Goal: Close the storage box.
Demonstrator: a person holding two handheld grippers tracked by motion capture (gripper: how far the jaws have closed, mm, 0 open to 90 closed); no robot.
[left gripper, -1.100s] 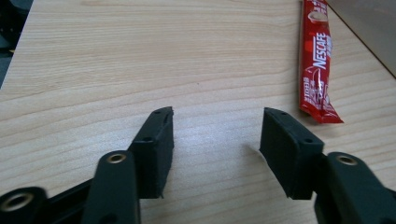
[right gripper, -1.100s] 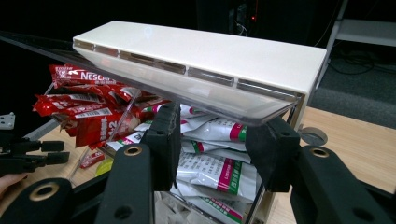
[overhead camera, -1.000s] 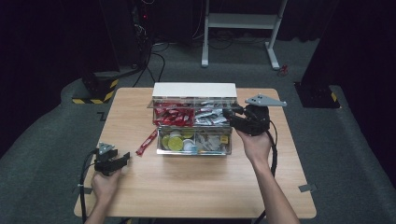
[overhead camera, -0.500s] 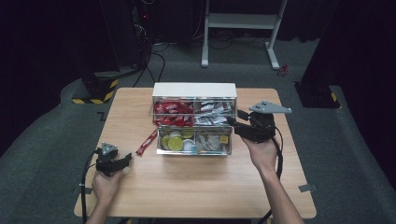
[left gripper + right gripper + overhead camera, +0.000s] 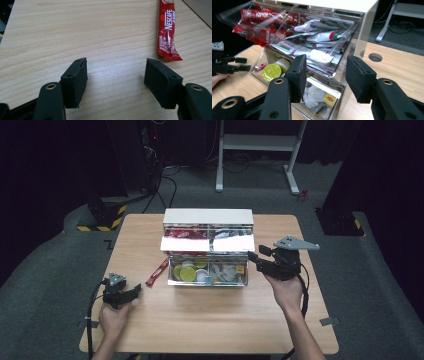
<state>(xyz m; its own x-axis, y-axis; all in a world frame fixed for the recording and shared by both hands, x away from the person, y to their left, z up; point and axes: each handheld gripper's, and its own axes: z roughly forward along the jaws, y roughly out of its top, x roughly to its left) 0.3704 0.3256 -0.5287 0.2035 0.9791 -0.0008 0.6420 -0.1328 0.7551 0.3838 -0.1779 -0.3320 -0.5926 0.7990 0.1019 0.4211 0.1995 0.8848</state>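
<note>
Still, both tongs, left (image 5: 134,291) and right (image 5: 254,256), were wide apart (holding nothing), so the right could bump the open drawer (image 5: 207,272) and spill packets.

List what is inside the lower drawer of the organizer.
The lower drawer holds round green and yellow capsules on one side and tea bags on the other. The upper drawer covers its back.

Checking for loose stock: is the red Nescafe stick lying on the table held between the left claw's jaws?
No. The Nescafe stick lies on the table beyond the left claw, whose jaws stand open and empty.
</note>
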